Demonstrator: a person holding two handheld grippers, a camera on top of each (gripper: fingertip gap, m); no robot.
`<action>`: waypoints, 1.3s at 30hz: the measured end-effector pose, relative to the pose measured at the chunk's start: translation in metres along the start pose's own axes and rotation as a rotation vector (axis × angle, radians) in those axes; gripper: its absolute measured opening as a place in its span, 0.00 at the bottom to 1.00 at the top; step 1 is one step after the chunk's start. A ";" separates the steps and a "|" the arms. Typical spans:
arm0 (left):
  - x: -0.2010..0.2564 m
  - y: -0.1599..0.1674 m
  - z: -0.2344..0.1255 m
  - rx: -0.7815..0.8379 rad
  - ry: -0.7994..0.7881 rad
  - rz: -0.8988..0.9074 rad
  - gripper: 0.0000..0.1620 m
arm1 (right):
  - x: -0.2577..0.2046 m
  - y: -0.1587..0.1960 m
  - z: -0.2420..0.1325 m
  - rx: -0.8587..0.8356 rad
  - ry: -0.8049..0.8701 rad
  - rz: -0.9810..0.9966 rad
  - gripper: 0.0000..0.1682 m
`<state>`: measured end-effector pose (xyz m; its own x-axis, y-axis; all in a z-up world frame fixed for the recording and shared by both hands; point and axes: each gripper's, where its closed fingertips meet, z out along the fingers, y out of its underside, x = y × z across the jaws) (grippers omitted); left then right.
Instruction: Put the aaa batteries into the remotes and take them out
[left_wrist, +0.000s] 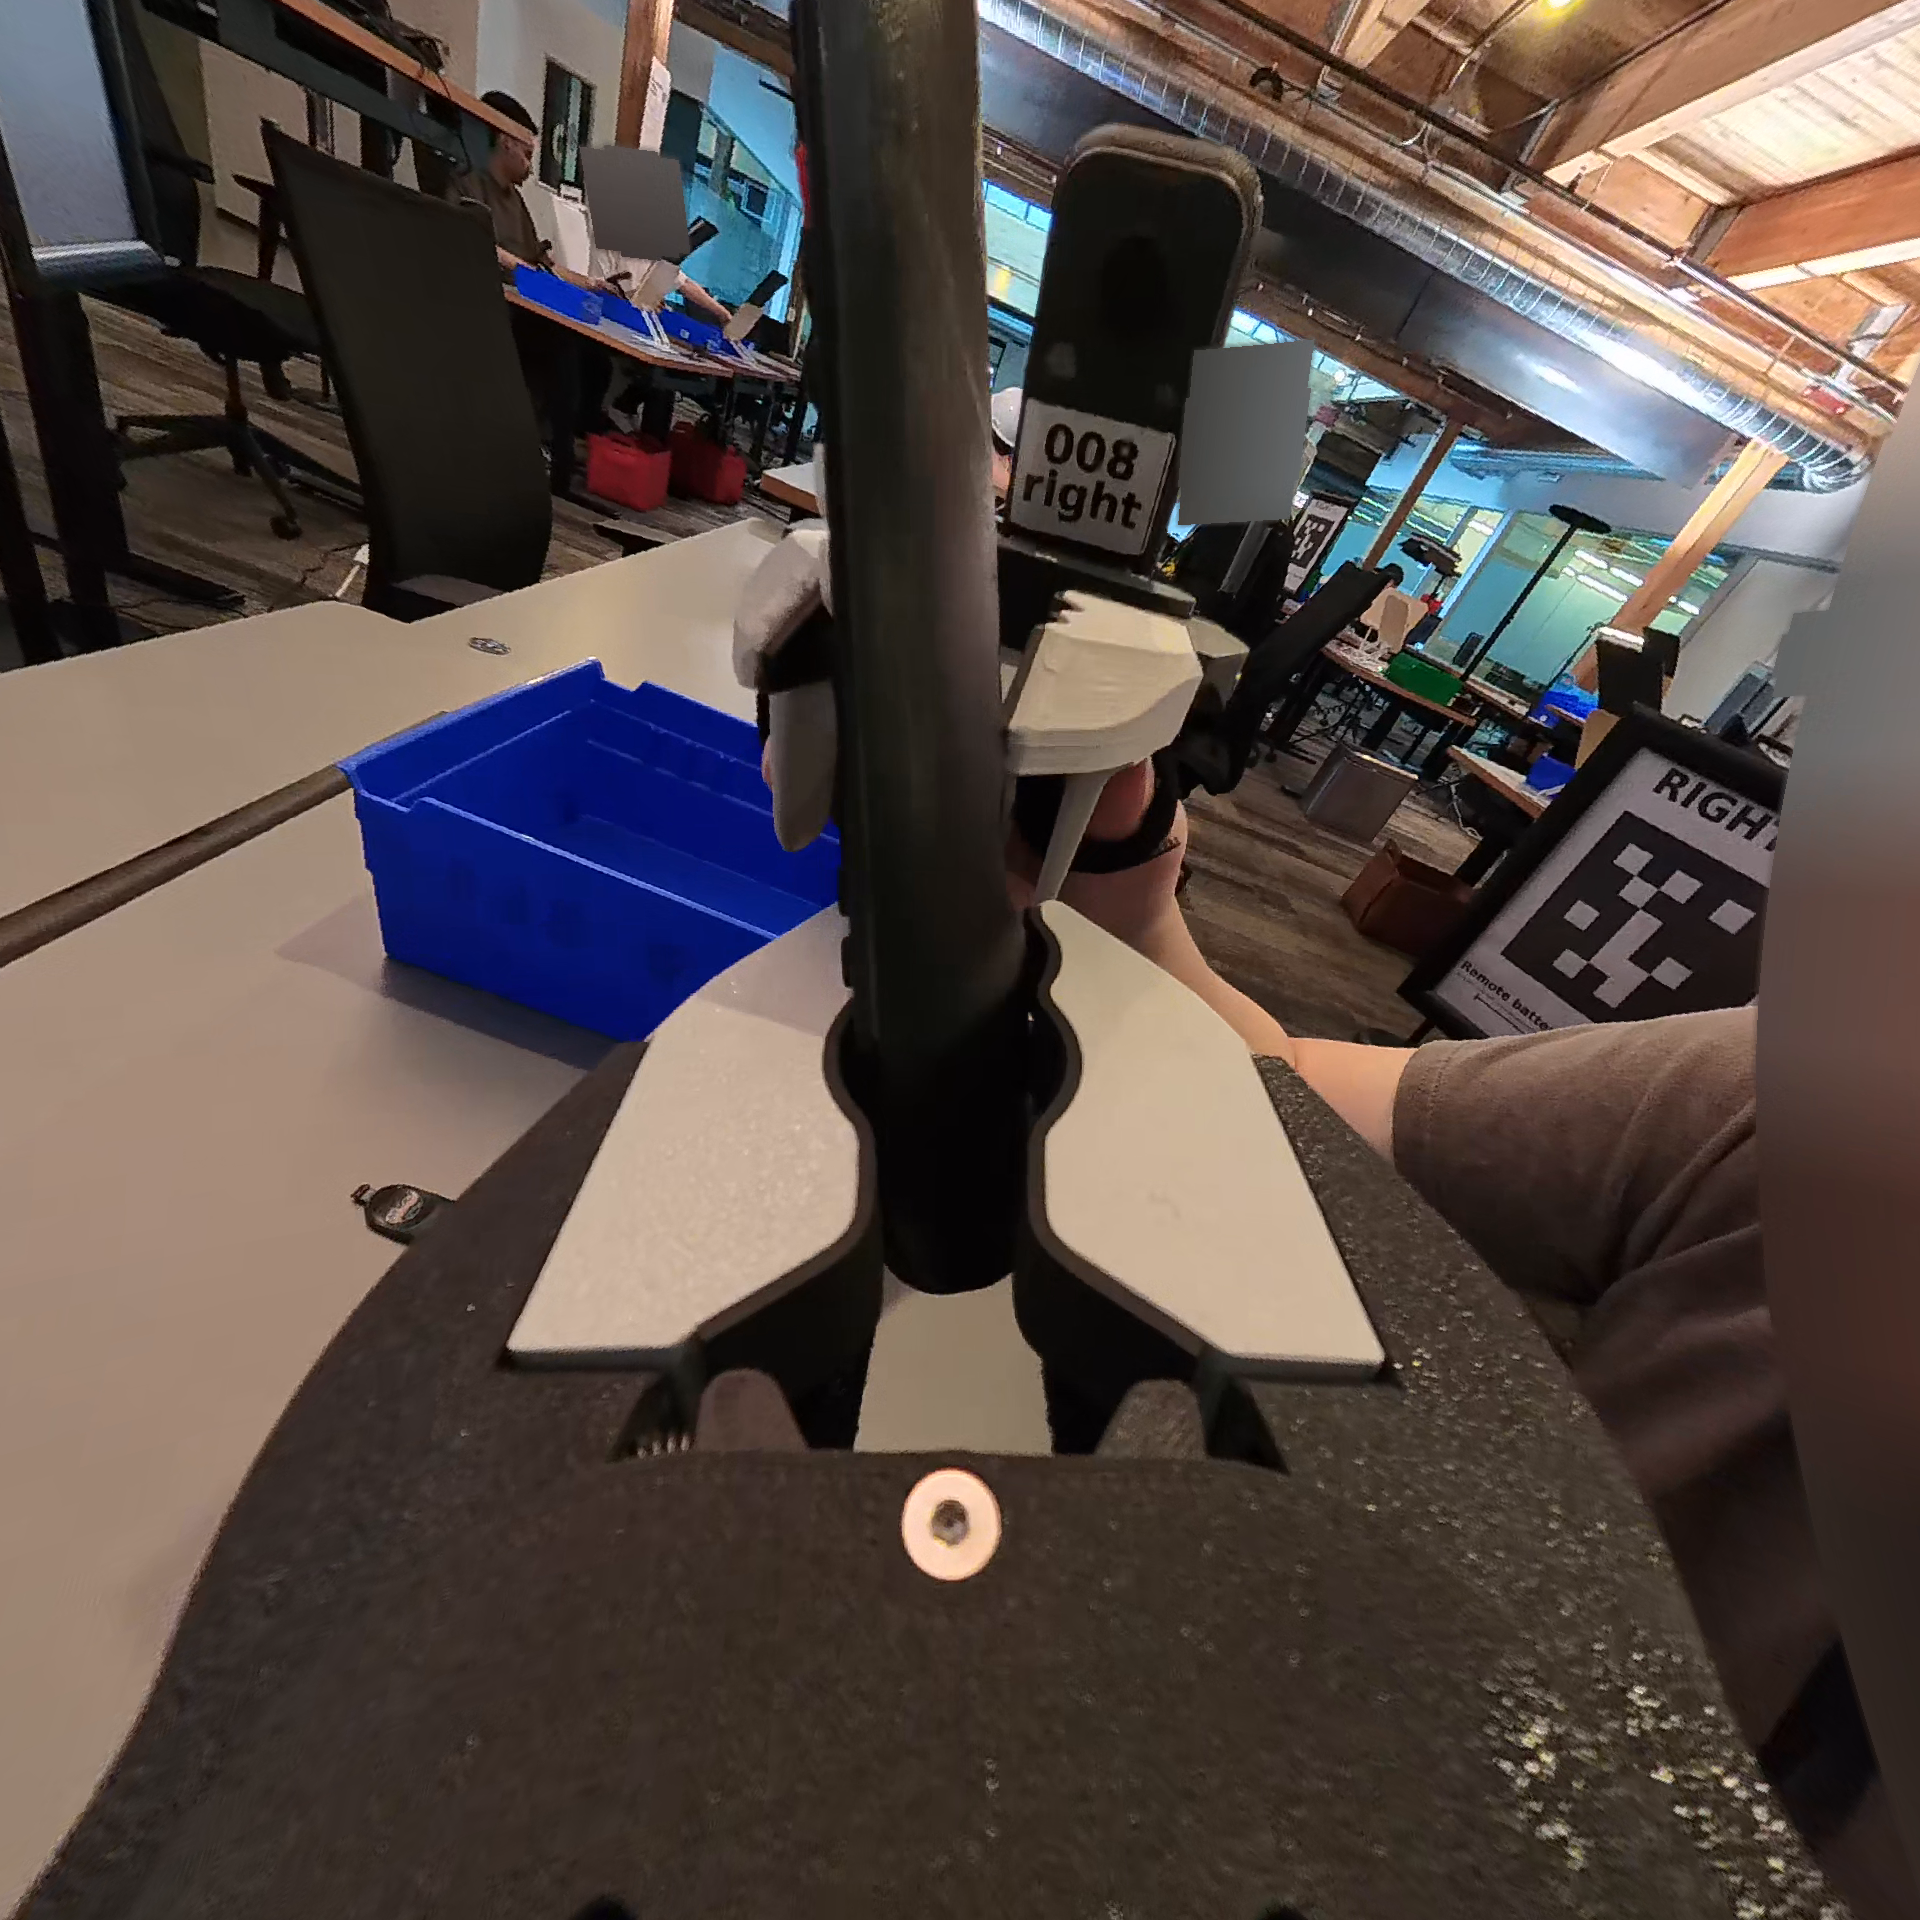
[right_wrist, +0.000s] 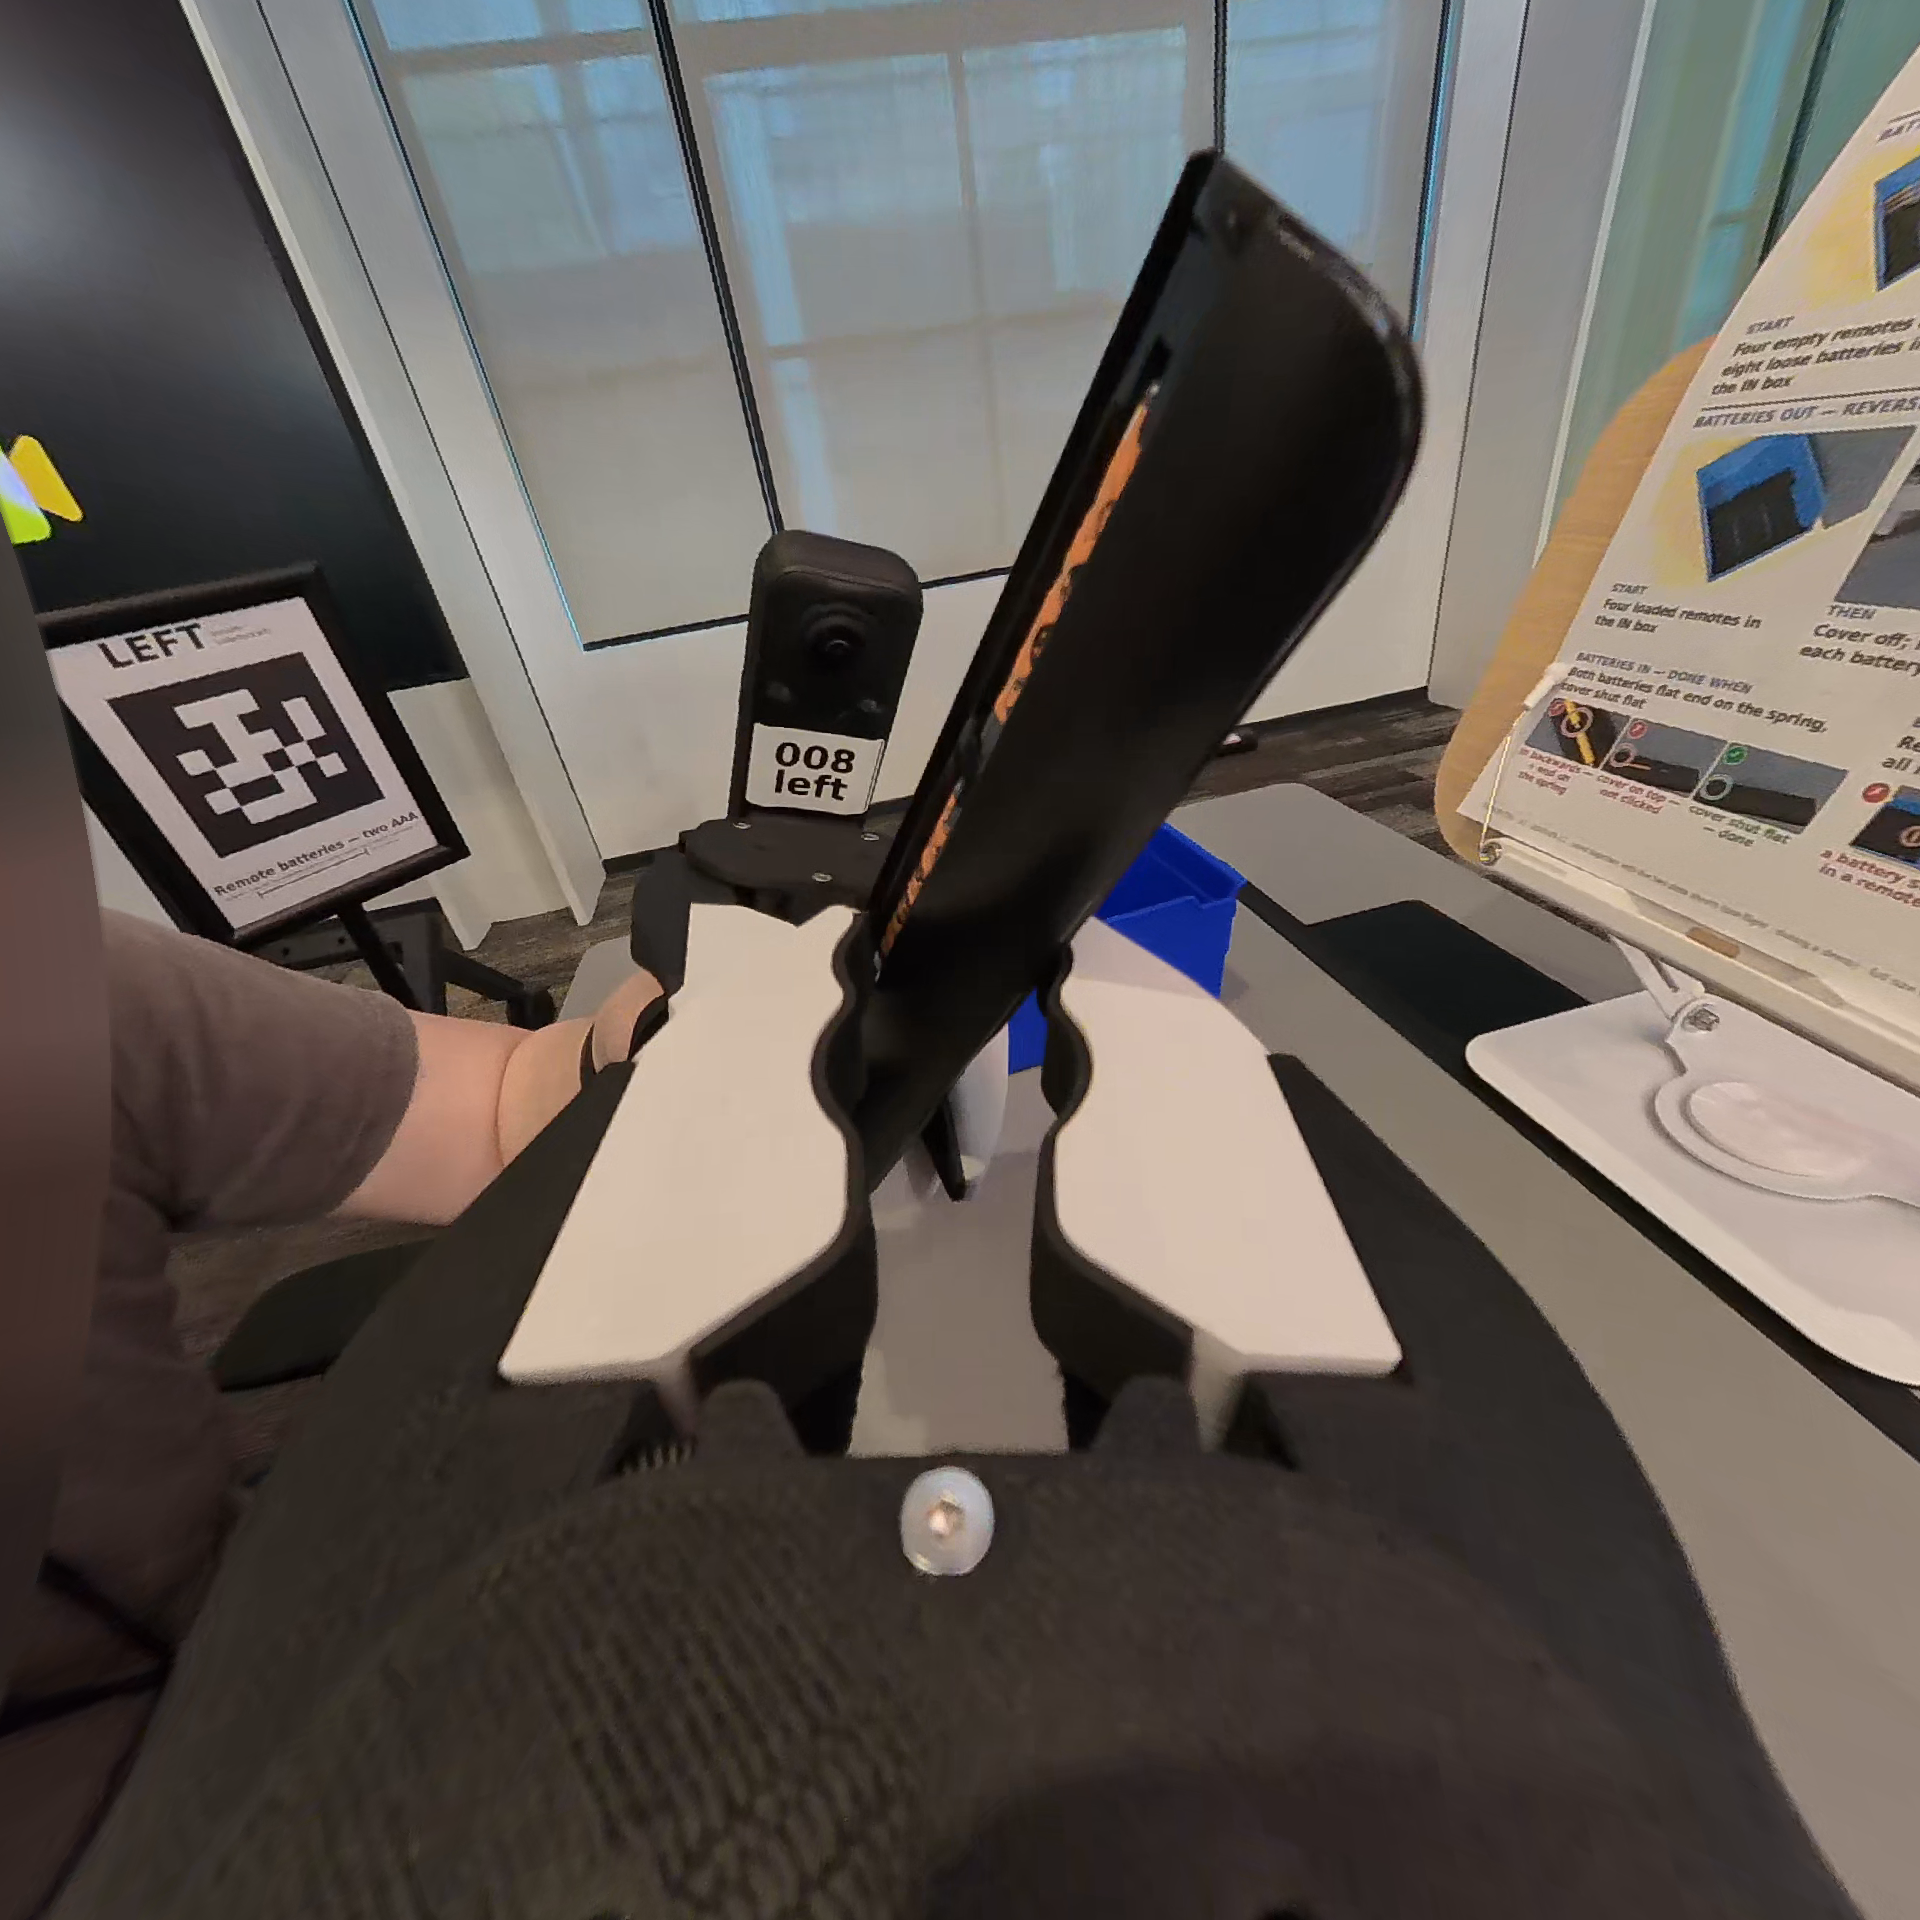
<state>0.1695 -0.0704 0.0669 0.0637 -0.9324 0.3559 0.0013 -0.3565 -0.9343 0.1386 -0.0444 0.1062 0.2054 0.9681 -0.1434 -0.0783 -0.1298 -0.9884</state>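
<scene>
Two claws on one remote (left_wrist: 914, 582), held in the air above the table (left_wrist: 187, 1039). Left claw (left_wrist: 951, 1101) clamped on its lower end; long axis runs up and away. Right claw (right_wrist: 951, 1081) also closed on that end, facing the left. Open battery bay shows orange (right_wrist: 1049, 644), facing the left claw's side. Bin (left_wrist: 582, 831) beyond.

Each wrist camera sat close behind its own jaws, looking forward along them. The views faced one another across the gray table (left_wrist: 156, 1091), sharing the black remote (left_wrist: 914, 623) (right_wrist: 1143, 644) between both jaws and the blue bin (left_wrist: 582, 852) (right_wrist: 1174, 914) beyond.
</scene>
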 end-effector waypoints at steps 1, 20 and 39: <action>0.000 0.000 0.000 0.003 0.001 -0.001 0.16 | 0.000 0.000 0.000 -0.005 -0.005 0.002 0.19; 0.001 -0.002 0.001 0.023 -0.030 0.033 0.16 | 0.001 -0.007 -0.005 -0.021 0.071 -0.073 0.22; -0.001 0.004 0.005 -0.012 -0.094 0.100 0.16 | -0.001 -0.003 -0.010 -0.099 0.048 -0.059 0.19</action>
<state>0.1744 -0.0703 0.0622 0.1564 -0.9536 0.2571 -0.0213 -0.2635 -0.9644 0.1484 -0.0473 0.1086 0.2534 0.9637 -0.0844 0.0313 -0.0953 -0.9950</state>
